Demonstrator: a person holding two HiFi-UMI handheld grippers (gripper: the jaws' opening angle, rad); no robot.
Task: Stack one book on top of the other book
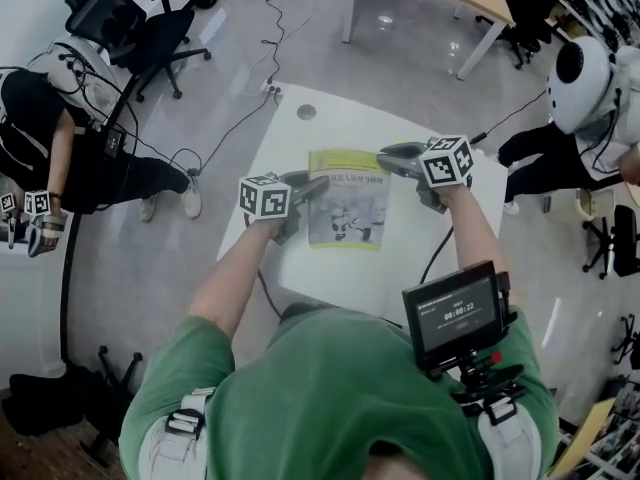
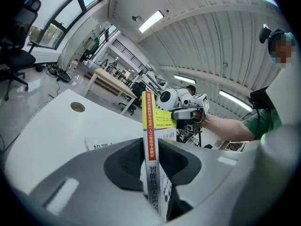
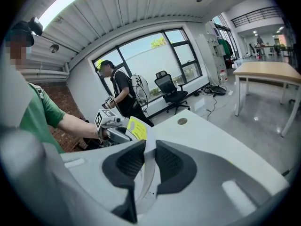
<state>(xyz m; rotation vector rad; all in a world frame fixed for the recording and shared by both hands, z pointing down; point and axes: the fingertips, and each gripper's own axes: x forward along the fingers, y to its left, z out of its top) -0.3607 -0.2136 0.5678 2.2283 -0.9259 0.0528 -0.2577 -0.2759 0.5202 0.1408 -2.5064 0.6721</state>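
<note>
You are holding the book (image 1: pixel 348 198) over the table (image 1: pixel 300 138): the left hand-held gripper (image 1: pixel 308 188) is clamping its spine, the right hand-held gripper (image 1: pixel 388 158) its far edge. The second book (image 2: pixel 100 146) is lying beneath. Next, align the edges, lower flat, then release.

shirt (image 1: pixel 330 388): green, short-sleeved | marker cubes (image 1: pixel 265 197): black-white squares | fingers (image 2: pixel 70 178): grey, black pads
</note>
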